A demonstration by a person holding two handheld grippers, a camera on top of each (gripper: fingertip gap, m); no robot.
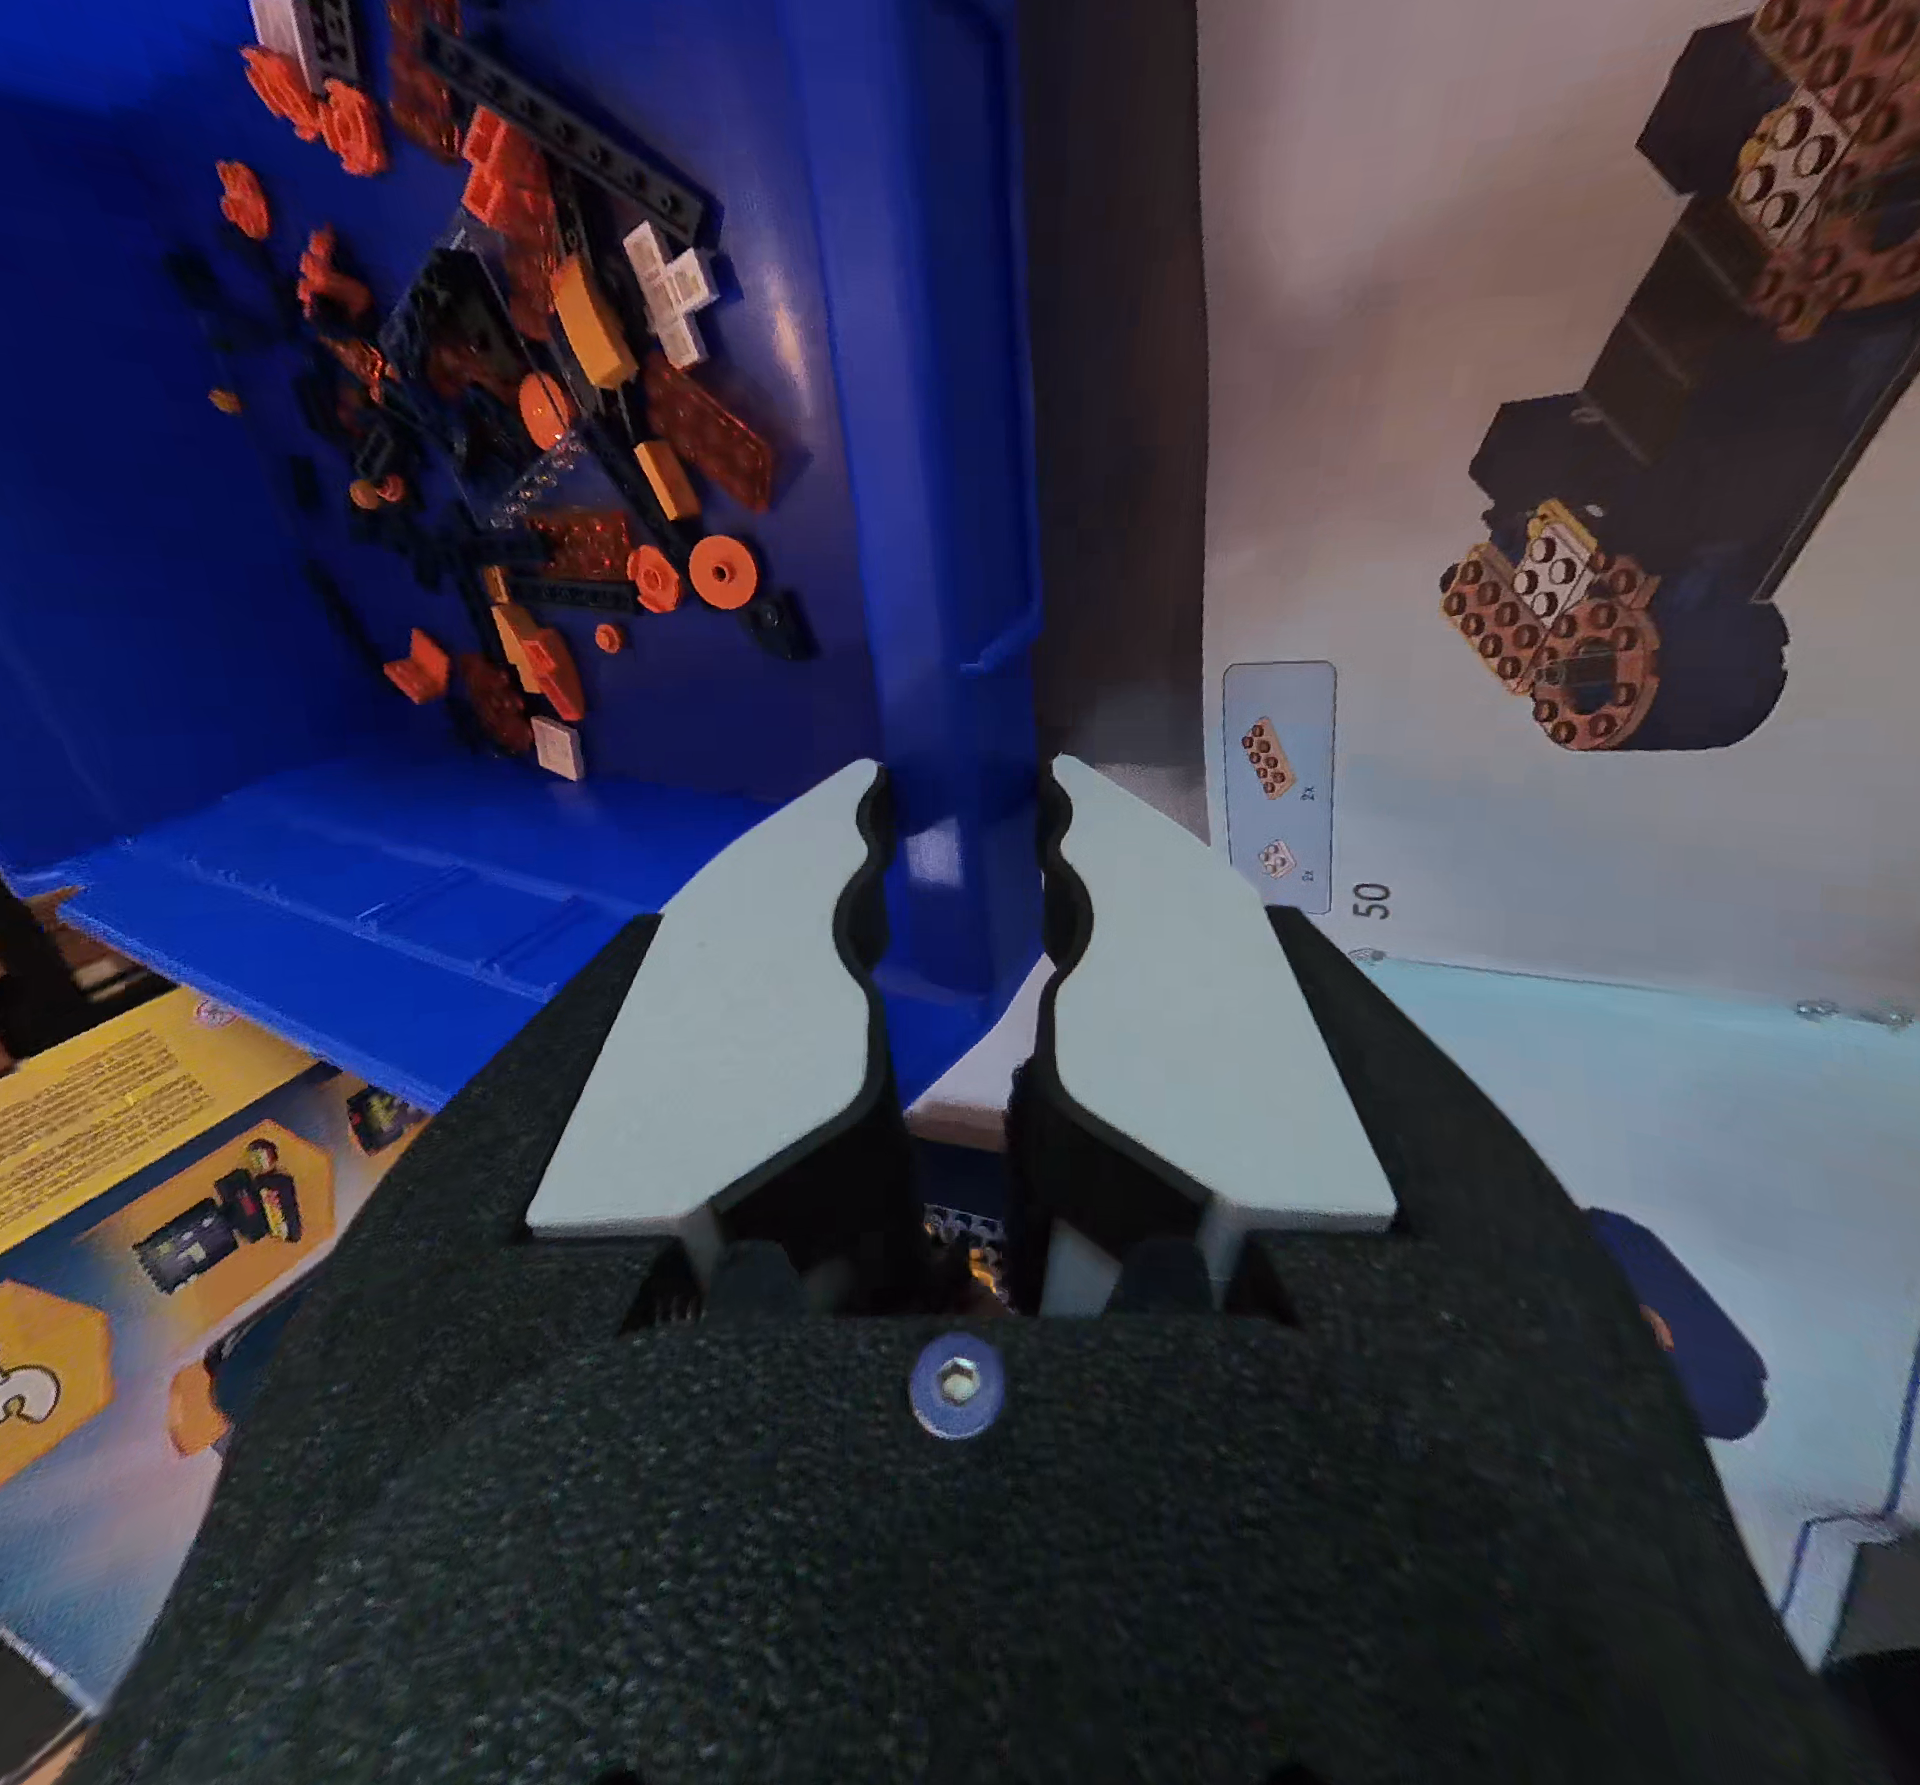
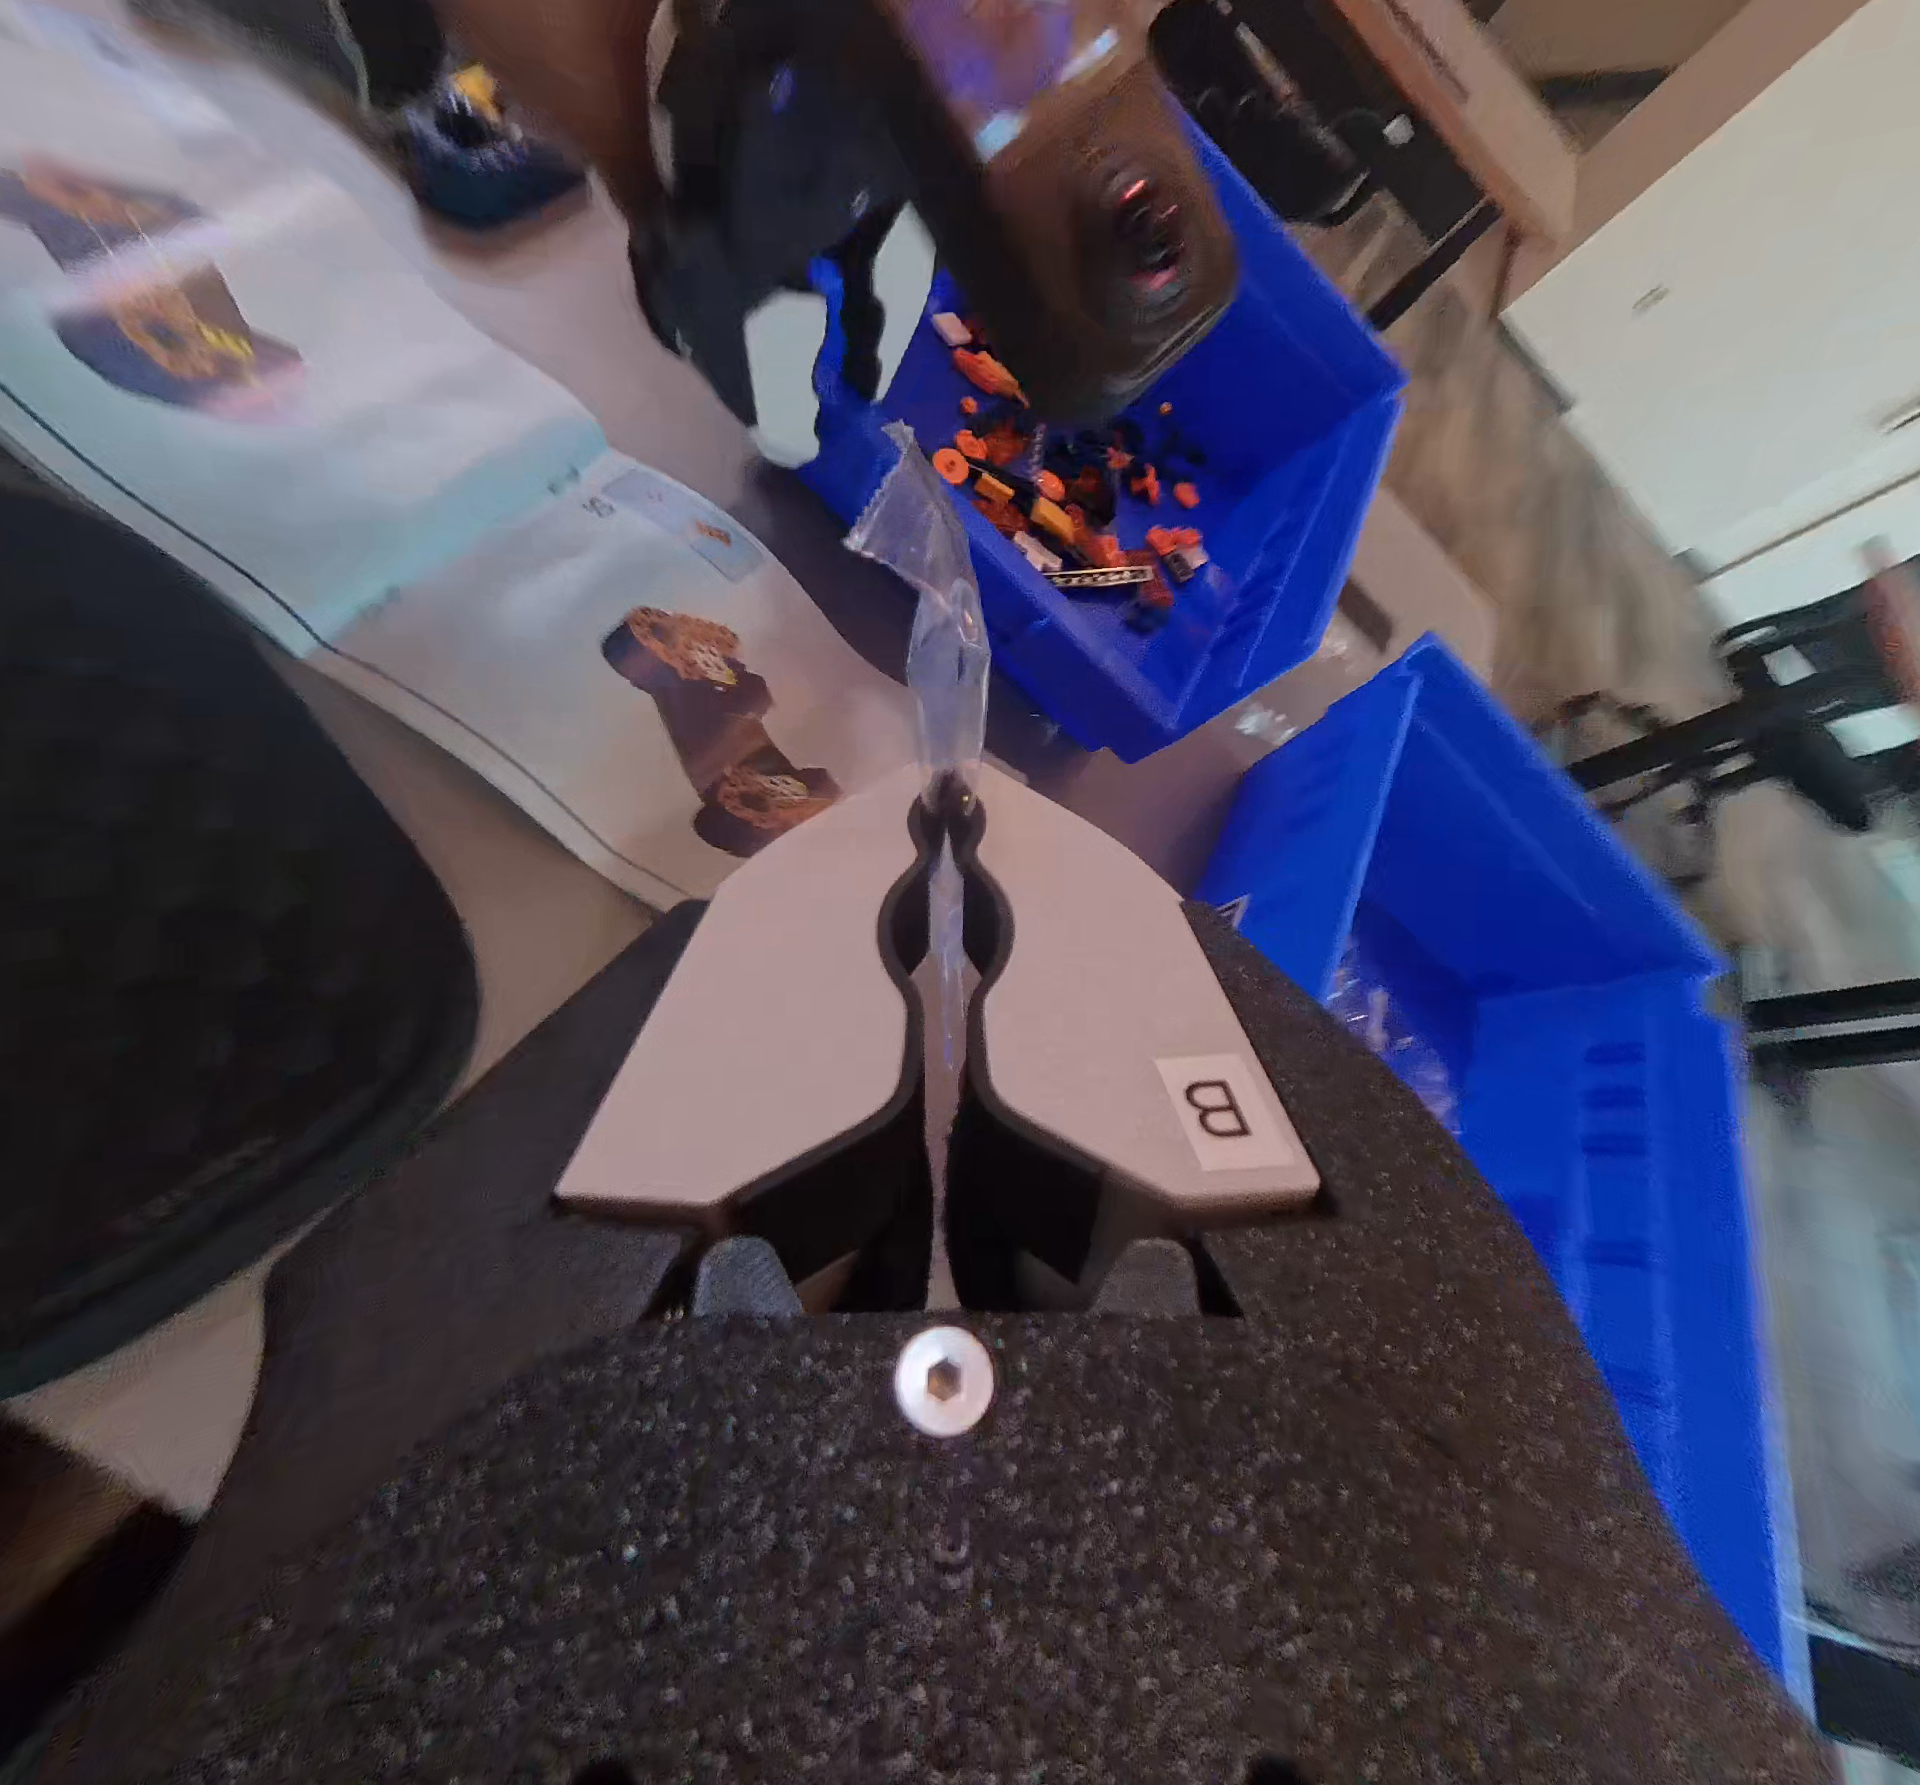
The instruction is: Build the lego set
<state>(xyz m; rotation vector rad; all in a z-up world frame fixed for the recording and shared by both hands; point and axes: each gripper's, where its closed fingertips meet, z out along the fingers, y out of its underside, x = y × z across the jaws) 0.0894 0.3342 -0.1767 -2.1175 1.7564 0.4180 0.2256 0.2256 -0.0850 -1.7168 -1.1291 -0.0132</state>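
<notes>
Right gripper [image 2: 948,800]: fingers pinched tight on clear plastic strip [image 2: 935,592], above bench near blue bin [image 2: 1299,509] of bricks [image 2: 1081,499]. Left gripper [image 1: 961,831]: fingers apart, seemingly straddling bin wall [image 1: 935,488], contact unclear. Keep pinch firm; strip flimsy.

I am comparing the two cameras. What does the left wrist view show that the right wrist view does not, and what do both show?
Only the left wrist view: the left gripper straddling the bin wall, and a yellow box.
Only the right wrist view: the right gripper shut on a clear plastic bag, and a second blue bin.
Both: the blue bin of bricks and the instruction booklet.
</notes>
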